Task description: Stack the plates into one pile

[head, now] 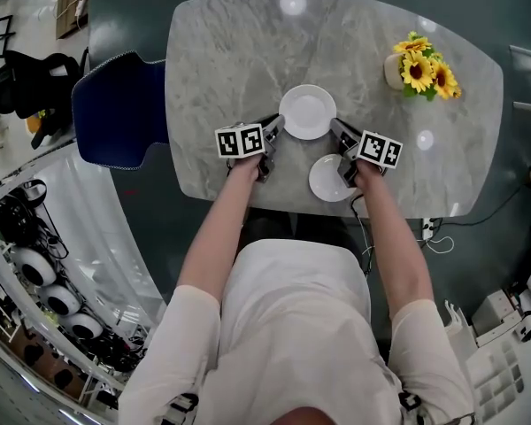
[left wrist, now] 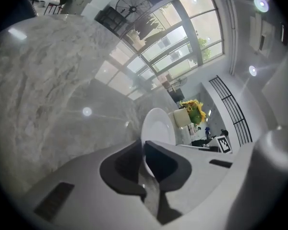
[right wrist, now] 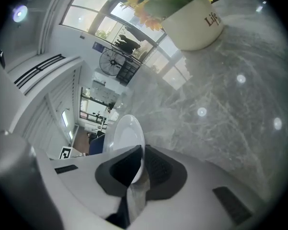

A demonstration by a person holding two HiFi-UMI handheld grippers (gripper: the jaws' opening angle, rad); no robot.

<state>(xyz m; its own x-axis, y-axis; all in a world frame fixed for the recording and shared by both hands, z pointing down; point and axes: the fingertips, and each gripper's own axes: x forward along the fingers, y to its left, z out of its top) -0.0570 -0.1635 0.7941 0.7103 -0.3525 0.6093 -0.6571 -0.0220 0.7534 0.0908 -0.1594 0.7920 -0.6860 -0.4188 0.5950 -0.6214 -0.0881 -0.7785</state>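
The grey marble table [head: 212,51] carries two white plates, and they are not yet one pile. The far plate [head: 307,112] sits near the middle of the top. The near plate [head: 327,180] lies apart from it by the edge closest to the person, partly under the right wrist. A pot of yellow flowers [head: 396,71] stands well off to the right and has no part in this.

Both claws are on the far plate. The left gripper [head: 273,131] has its jaws drawn almost together on the plate's left rim, and its own view shows the thin white edge [left wrist: 158,126] pinched between the dark pads. The right gripper [head: 338,131] does the same on the opposite rim [right wrist: 127,133]. I cannot tell whether the plate has left the table yet.

To my eye the job is at its start. The grip is made, while lifting the far plate, carrying it over the near plate and setting it down are all left.
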